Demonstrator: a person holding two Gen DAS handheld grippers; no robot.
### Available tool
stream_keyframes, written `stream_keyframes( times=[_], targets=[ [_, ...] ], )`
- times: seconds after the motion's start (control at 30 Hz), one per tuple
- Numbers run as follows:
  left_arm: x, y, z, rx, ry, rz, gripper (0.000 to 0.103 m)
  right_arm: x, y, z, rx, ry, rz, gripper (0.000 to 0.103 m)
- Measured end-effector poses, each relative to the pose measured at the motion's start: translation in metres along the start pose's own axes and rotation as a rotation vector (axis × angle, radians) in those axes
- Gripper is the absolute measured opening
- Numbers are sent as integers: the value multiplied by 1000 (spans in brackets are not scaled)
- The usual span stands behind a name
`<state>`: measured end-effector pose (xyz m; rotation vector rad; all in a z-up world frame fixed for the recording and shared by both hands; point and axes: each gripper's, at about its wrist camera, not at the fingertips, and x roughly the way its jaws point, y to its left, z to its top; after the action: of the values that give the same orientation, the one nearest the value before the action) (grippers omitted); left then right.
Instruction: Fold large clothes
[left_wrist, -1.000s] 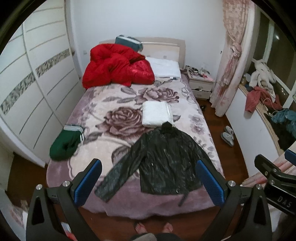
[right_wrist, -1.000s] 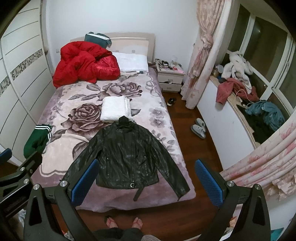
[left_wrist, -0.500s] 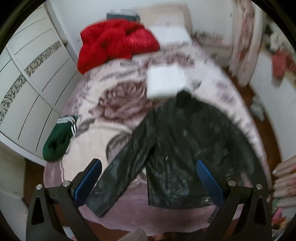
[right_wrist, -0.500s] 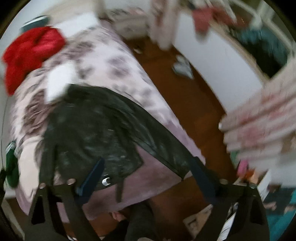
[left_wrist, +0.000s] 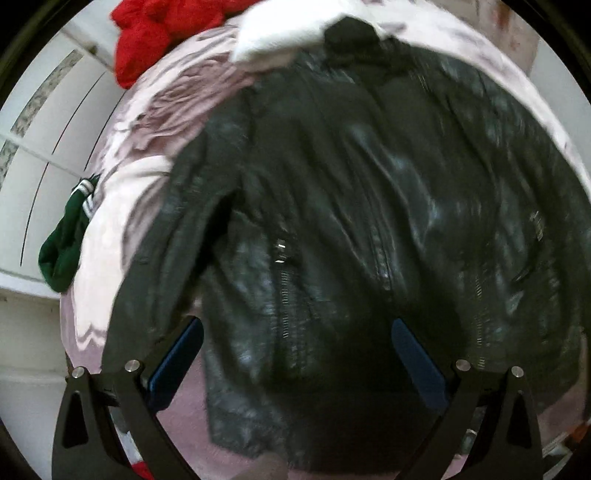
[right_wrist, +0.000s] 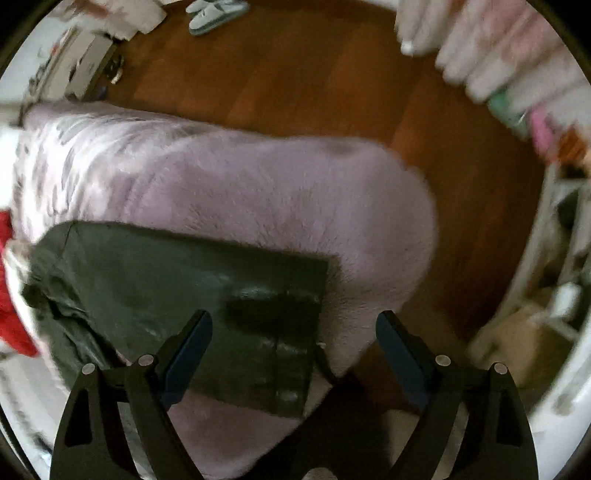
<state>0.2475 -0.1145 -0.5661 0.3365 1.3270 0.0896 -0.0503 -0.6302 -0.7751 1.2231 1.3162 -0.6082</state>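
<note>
Filling the left wrist view, a black leather jacket (left_wrist: 351, 221) lies flat on a mauve floral blanket (left_wrist: 122, 206); left gripper (left_wrist: 295, 354) jaws spread, empty. Right wrist view: right gripper (right_wrist: 293, 343), released, above the jacket sleeve (right_wrist: 207, 295); wooden floor (right_wrist: 295, 88) beyond.

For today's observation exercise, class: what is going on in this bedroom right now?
A person holding a gripper in each hand is about to fold a black leather jacket that is spread flat on a bed with a mauve floral blanket. The left gripper hangs open above the jacket's lower front. The right gripper is open over one sleeve's cuff near the bed's corner. Neither grips anything yet. Both pictures are blurred. Red bedding, a white folded item and a green garment also lie on the bed.
</note>
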Motion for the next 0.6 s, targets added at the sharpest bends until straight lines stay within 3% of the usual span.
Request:
stream_keyframes(
  times=[0.03,0.1,0.2,0.27,0.33,0.47,0.6],
  targets=[
    [8,-6,-1,22,-4,8,103,13,-5,-2,27,20,80,91],
    [23,-19,-3,72,-16,28,103,21,-5,-12,49,-13,120,91],
    [34,-27,-7,113,-31,51,103,14,12,-32,14,-131,12,68],
    [37,-29,-7,109,-31,46,103,1,15,-42,49,-172,-27,28],
    [36,-25,-7,98,-29,34,103,-15,13,-52,84,-190,48,14],
    [33,-12,-2,59,-21,24,103,-62,55,-61,1,-252,85,13],
    [26,19,-1,-10,-21,34,103,-110,144,-64,-141,-296,170,13]
  ],
)
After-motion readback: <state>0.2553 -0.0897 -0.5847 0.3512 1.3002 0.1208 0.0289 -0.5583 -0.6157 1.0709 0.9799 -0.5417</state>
